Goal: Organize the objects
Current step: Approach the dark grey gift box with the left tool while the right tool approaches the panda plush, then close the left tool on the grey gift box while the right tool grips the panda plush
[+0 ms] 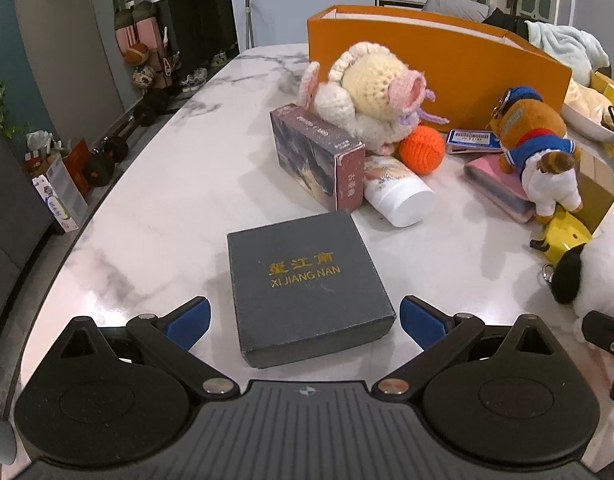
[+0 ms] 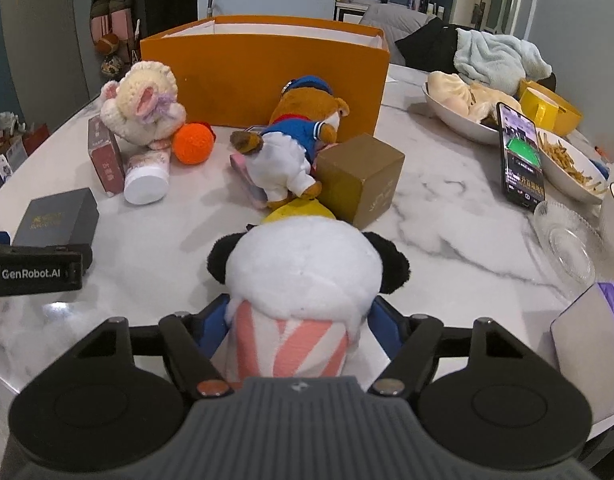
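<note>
Fingers of the right gripper (image 2: 297, 326) pinch a panda plush (image 2: 307, 264) by its pink-striped body; left gripper (image 1: 305, 320) spread wide either side of a dark grey gift box (image 1: 307, 280), pads not touching; both things on the marble table (image 1: 167, 184), well in front of the orange box (image 2: 263, 76).

Each camera sits on a gripper, looking steeply down, close over the table (image 1: 147, 184). Both views share the orange box (image 1: 447, 68) and the toys before it.

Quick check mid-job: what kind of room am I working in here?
Most likely a home dining area: a marble table carrying a bowl of buns and a plate of fries, with shoes on the floor.
</note>
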Tool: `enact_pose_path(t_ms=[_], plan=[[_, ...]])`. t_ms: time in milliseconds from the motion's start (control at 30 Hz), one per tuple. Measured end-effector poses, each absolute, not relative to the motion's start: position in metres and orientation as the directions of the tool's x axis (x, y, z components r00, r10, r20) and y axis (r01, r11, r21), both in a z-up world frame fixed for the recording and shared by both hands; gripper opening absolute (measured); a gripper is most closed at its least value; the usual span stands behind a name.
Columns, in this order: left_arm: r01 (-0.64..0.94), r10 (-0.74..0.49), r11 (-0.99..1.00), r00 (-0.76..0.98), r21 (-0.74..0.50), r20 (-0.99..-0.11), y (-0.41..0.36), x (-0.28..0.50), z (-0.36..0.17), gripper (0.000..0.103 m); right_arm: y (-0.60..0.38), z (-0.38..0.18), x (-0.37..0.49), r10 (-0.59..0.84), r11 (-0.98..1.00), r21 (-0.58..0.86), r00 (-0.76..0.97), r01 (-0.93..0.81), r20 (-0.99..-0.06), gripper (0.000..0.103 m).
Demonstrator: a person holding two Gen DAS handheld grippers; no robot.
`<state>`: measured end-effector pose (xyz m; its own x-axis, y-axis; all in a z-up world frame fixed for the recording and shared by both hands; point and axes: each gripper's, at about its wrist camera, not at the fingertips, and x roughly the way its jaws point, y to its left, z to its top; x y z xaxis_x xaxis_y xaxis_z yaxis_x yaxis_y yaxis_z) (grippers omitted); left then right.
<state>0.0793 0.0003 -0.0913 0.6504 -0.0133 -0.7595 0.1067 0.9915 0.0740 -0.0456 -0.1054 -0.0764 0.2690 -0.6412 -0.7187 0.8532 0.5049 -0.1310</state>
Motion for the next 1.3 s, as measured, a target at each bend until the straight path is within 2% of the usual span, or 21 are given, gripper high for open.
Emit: enact_pose_path(t_ms=[233, 367, 567, 633, 800, 1033, 1300], plan=[[0.105, -0.026, 0.993, 0.641, 0.055, -0.767, 0.002, 0.085, -0.100, 0.103, -0.112, -0.081, -0.049, -0.628, 0.500, -0.120, 0.264, 0.858, -0.732, 0.074], [0.102, -0.063, 0.995, 0.638, 0.003, -0.768, 0.009, 0.087, -0.102, 0.103, -0.112, -0.083, -0.049, -0.623, 0.506, -0.115, 0.270, 0.855, -0.734, 0.070], [0.122, -0.073, 0.992, 0.650, 0.009, -0.756, 0.010, 0.085, -0.100, 0.103, -0.113, -0.081, -0.051, -0.622, 0.500, -0.107, 0.270, 0.859, -0.735, 0.070], [0.144, -0.089, 0.990, 0.659, 0.009, -0.747, 0.009, 0.083, -0.098, 0.095, -0.113, -0.081, -0.050, -0.624, 0.497, -0.111, 0.266, 0.860, -0.735, 0.070], [0.163, -0.096, 0.986, 0.650, 0.015, -0.754, 0.010, 0.082, -0.097, 0.094, -0.112, -0.079, -0.049, -0.627, 0.492, -0.113, 0.261, 0.863, -0.734, 0.069], [0.210, -0.125, 0.977, 0.678, 0.027, -0.724, 0.014, 0.075, -0.079, 0.094, -0.109, -0.070, -0.050, -0.626, 0.497, -0.095, 0.281, 0.863, -0.727, 0.066], [0.249, -0.193, 0.968, 0.688, -0.022, -0.699, 0.023, 0.069, -0.061, 0.093, -0.102, -0.056, -0.053, -0.632, 0.502, -0.087, 0.297, 0.860, -0.716, 0.066]])
